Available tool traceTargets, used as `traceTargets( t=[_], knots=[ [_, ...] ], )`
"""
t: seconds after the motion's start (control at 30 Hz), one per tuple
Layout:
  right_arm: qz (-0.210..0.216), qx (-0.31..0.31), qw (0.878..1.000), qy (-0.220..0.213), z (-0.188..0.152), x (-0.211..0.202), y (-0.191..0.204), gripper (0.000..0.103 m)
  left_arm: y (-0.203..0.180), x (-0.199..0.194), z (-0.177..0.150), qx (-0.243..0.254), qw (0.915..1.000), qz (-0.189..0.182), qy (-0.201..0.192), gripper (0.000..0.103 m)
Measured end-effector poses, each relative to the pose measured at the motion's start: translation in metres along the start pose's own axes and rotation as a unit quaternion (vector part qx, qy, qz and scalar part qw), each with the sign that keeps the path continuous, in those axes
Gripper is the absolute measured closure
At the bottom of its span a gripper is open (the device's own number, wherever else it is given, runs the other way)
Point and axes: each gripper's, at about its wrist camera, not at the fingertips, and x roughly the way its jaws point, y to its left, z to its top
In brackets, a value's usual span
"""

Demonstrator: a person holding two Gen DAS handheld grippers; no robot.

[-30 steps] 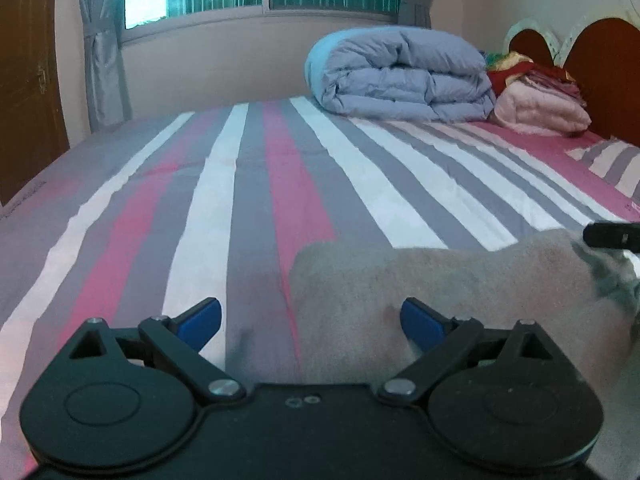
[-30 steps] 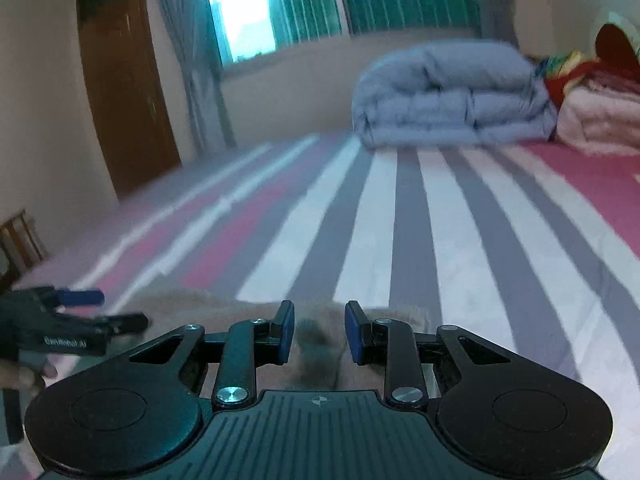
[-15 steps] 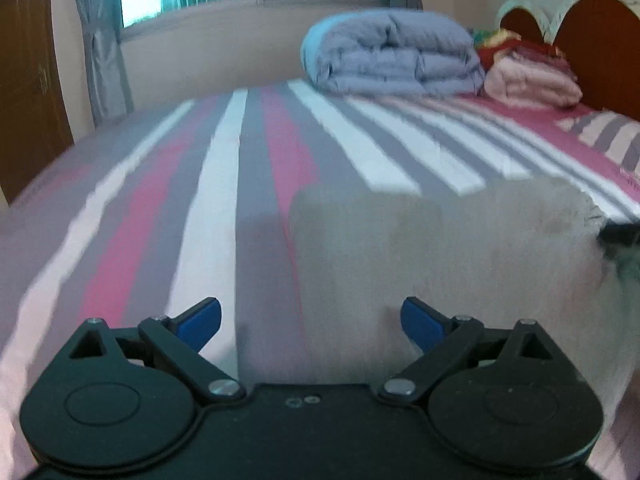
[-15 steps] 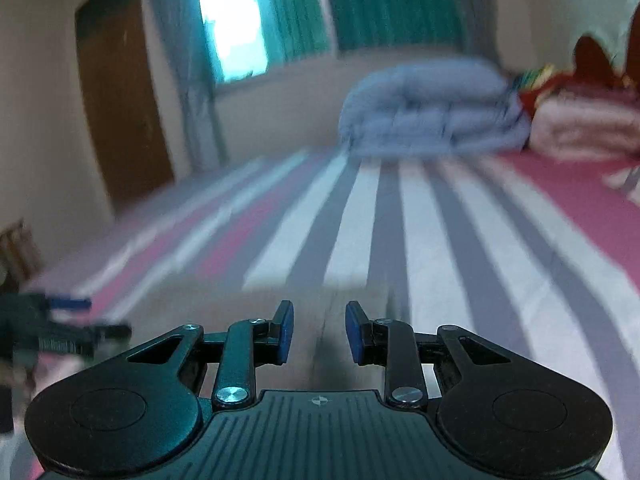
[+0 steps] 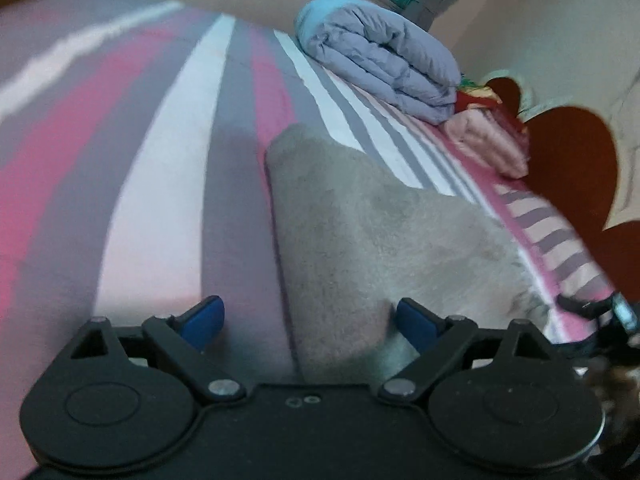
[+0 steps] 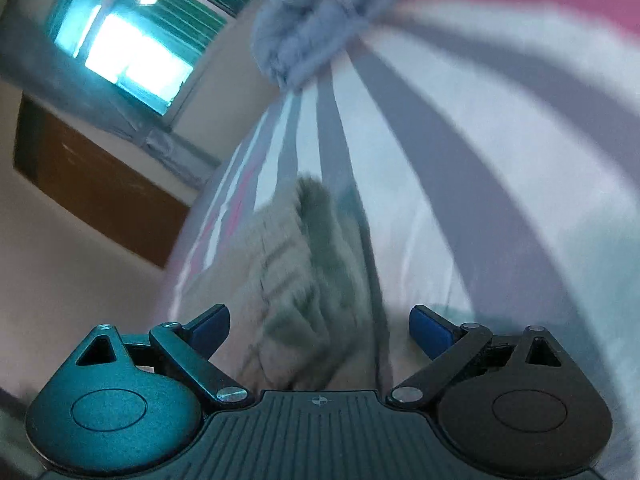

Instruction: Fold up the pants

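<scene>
Both grippers wide, empty: beige fleece pants run lengthwise ahead between left gripper fingers; right gripper likewise.

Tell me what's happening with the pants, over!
Left gripper open, right gripper open, neither holding. Beige pants lying folded on striped bed. Folded duvet farther off, not in the way.

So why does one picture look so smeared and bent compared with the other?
Right wrist view: motion blur smears the pants and window, with a teal cast. Left wrist view: sharper, the folded duvet fairly crisp. In both, the fisheye lens curves the bed's stripes.
</scene>
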Motion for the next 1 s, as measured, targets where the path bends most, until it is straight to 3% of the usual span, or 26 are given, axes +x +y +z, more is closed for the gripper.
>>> traceTargets(
  t=[0.17,0.33,0.47,0.5,0.53,0.57,0.6,0.63,0.8,1.0],
  knots=[
    [0.015,0.016,1.0,0.021,0.01,0.013,-0.01,0.007,0.025,0.019,0.015,-0.04,0.9965,-0.063,0.036,0.018],
    [0.037,0.008,0.997,0.066,0.015,0.03,-0.01,0.007,0.027,0.04,0.025,-0.023,0.9934,-0.091,0.066,0.024],
    [0.051,0.003,0.995,0.089,0.02,0.054,-0.005,0.007,0.025,0.054,0.02,-0.031,0.9864,-0.143,0.075,0.025],
    [0.056,0.003,0.994,0.092,0.021,0.057,-0.004,0.007,0.02,0.055,0.017,-0.019,0.987,-0.142,0.072,0.028],
    [0.063,0.003,0.994,0.092,0.02,0.058,-0.004,0.015,0.018,0.054,0.013,-0.016,0.9867,-0.146,0.069,0.047],
    [0.055,-0.003,0.994,0.092,0.019,0.059,-0.004,0.04,0.021,0.053,0.01,-0.028,0.9861,-0.151,0.064,0.061],
    [0.045,-0.005,0.995,0.094,0.019,0.064,-0.005,0.046,0.027,0.053,0.008,-0.053,0.984,-0.159,0.059,0.075],
    [0.05,0.003,0.994,0.094,0.02,0.065,-0.008,0.049,0.033,0.052,0.007,-0.071,0.982,-0.167,0.053,0.082],
    [0.07,-0.061,0.993,0.077,0.035,0.059,0.012,0.054,0.024,0.037,0.031,-0.036,0.9822,-0.184,-0.001,0.087],
    [0.11,-0.093,0.988,0.05,0.102,0.099,0.041,0.055,0.032,0.061,0.114,0.002,0.984,-0.169,-0.055,0.087]
  ],
)
